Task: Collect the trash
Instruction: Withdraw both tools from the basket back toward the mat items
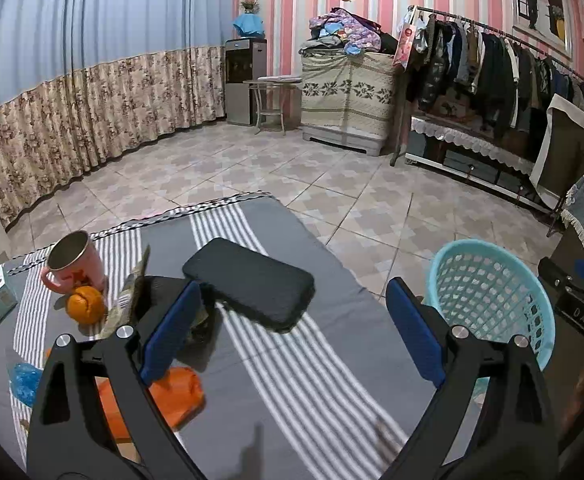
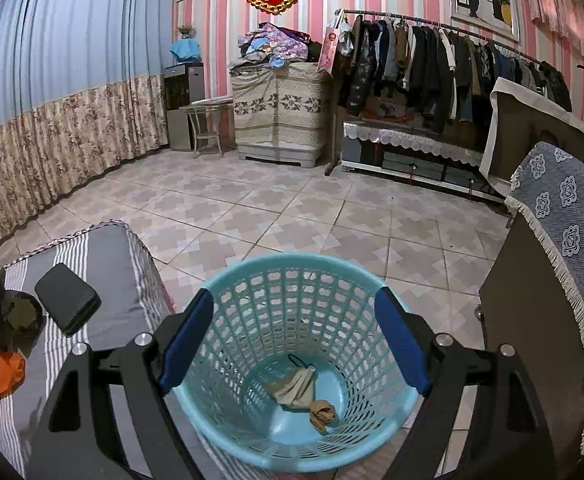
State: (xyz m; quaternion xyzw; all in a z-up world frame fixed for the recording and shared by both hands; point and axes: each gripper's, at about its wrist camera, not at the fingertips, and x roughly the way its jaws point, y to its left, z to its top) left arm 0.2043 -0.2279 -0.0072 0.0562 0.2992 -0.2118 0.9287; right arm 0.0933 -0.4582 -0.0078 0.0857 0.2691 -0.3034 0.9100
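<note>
Left wrist view: the left tool [image 1: 292, 328] is being held wide open and empty over the striped bed [image 1: 332, 380]. A black case [image 1: 251, 284] is lying between its fingers near the bed's far edge; an orange [image 1: 85, 304] is touching a pink mug [image 1: 75, 264] toward the left edge.

Right wrist view: the right tool [image 2: 294, 344] is being held open, empty, above the blue basket [image 2: 292, 280], where crumpled paper [image 2: 322, 414] is lying.

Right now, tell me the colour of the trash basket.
The basket is light turquoise blue plastic with a lattice wall; the right wrist view shows it best.
</note>
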